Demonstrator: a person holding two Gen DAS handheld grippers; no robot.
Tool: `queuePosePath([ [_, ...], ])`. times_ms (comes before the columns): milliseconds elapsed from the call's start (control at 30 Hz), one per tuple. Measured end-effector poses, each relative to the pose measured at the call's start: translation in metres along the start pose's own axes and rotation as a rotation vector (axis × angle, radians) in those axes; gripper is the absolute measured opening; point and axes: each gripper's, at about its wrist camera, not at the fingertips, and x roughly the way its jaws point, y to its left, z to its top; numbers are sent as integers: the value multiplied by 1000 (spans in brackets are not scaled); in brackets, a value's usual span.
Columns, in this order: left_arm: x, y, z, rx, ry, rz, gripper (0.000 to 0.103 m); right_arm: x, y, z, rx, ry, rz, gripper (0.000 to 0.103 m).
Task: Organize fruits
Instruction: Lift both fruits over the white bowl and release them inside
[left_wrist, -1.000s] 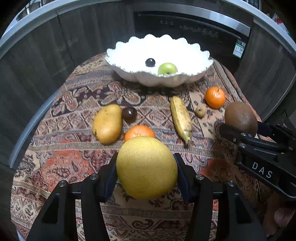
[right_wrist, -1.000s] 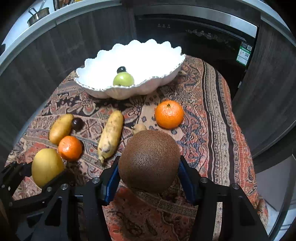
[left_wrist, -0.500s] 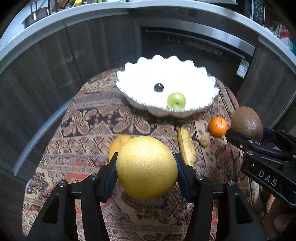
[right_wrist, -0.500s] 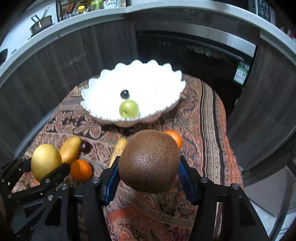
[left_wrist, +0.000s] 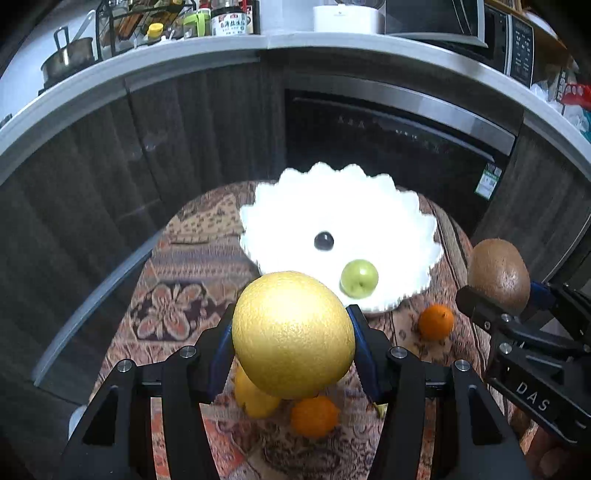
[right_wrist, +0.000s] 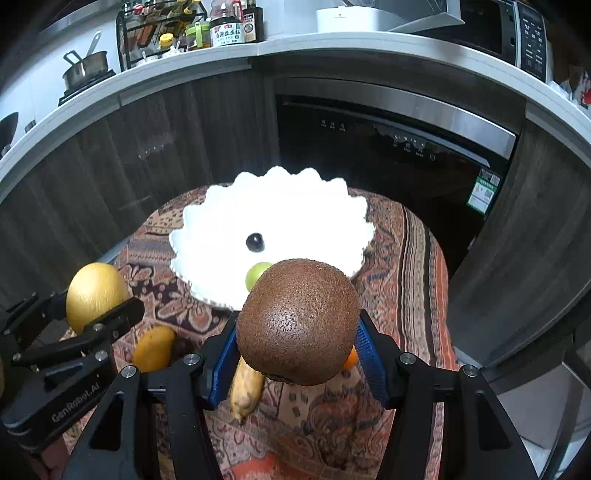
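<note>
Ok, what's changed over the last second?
Both grippers rose and advanced toward the bowl: the left gripper carrying the yellow fruit, the right gripper the brown fruit. Both grips unchanged; the green apple and dark fruit stayed in the bowl.

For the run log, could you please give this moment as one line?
left tongs: yellow melon | right tongs: brown fruit | bowl: green apple, dark grape

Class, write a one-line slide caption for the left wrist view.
Left gripper holds a yellow melon before the white bowl on the patterned cloth.
</note>
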Motion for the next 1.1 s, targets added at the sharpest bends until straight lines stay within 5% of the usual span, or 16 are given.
queuePosePath([
  [400,15,5,44,33,-9,-17,56,9,0,33,-6,-11,-3,59],
  [1100,114,7,77,83,122,-77,56,97,-19,55,13,147,-56,59],
])
